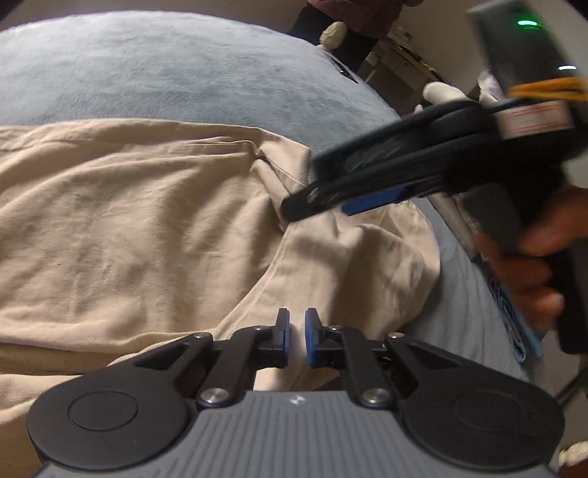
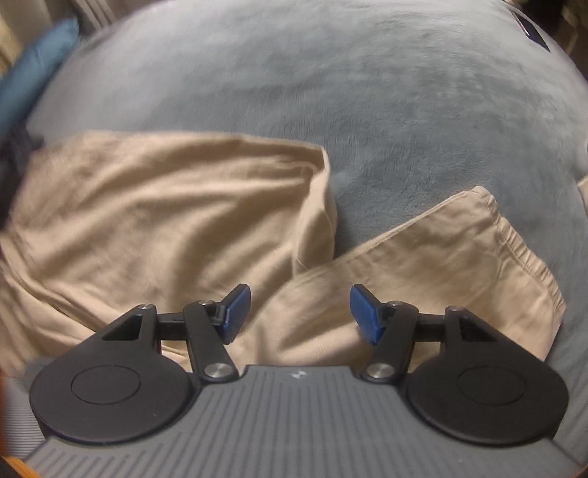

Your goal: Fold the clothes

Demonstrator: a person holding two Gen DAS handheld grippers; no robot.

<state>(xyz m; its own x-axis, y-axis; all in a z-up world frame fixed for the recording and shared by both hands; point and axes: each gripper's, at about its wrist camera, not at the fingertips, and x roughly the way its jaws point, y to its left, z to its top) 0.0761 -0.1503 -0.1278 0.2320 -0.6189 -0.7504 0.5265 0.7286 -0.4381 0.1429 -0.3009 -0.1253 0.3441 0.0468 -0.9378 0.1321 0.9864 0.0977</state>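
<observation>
— Trousers (image 2: pixel 154 220)? Spread on the grey blanket (image 2: pixel 404 110), legs parted, creased.
— Left gripper (image 1: pixel 297 331)? Jaws narrow, pinching a ridge of the tan cloth, likely.
— Right gripper (image 2: pixel 299 312)? Jaws wide, holding nothing, over the nearer leg (image 2: pixel 422 257).
— Step? Mid-fold, probably. Next: a matching pinch on that leg, then both lifted together.

A grey-blue plush blanket (image 2: pixel 404 110) is covering the bed and filling most of both views. A teal cushion (image 2: pixel 33 84) is lying at the bed's far left edge in the right wrist view. Beyond the bed's far corner, a pale wall (image 1: pixel 433 18) is showing behind worn, light-coloured furniture (image 1: pixel 404 55), blurred and dimly lit.
</observation>
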